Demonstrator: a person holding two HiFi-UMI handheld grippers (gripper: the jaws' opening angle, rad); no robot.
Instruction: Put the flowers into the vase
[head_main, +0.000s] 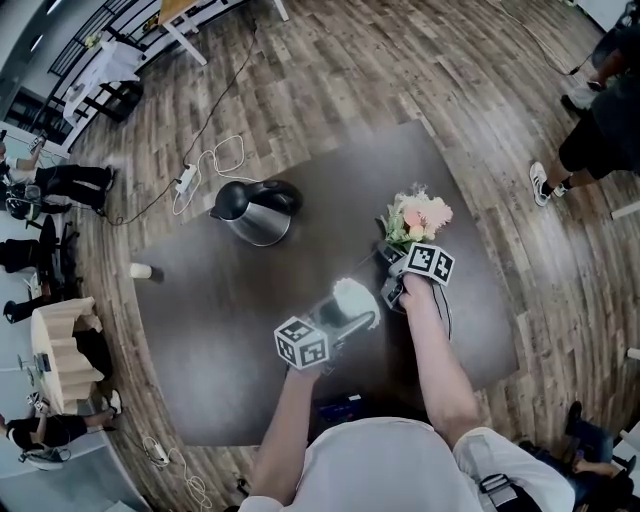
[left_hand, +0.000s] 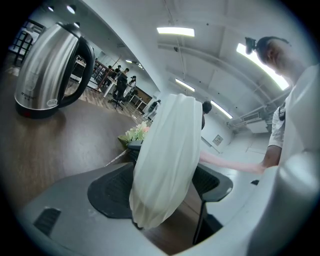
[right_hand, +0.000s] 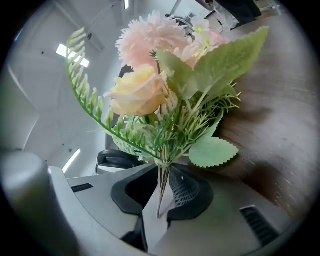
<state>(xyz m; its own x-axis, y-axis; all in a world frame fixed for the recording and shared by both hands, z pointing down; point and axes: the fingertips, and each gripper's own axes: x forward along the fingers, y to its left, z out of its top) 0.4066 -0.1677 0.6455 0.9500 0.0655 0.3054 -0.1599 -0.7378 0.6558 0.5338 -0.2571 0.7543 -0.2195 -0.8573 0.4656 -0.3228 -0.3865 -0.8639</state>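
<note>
A white ribbed vase (head_main: 352, 298) is held tilted over the dark table (head_main: 220, 330) by my left gripper (head_main: 345, 318). In the left gripper view the vase (left_hand: 167, 160) fills the gap between both pads of the left gripper (left_hand: 162, 187). To its right is a bunch of pink and cream flowers (head_main: 418, 218) with green leaves, at the table's right side. My right gripper (head_main: 393, 268) is at the bunch's base. In the right gripper view the flowers (right_hand: 165, 85) rise from thin stems (right_hand: 162, 185) pinched between the pads of the right gripper (right_hand: 161, 195).
A steel kettle (head_main: 255, 212) with a black handle stands at the table's far middle, left of the flowers; the left gripper view shows the kettle (left_hand: 47, 65) at upper left. A paper cup (head_main: 141, 270) sits at the left edge. A power strip (head_main: 186, 180) and cable lie on the floor. People stand around the room.
</note>
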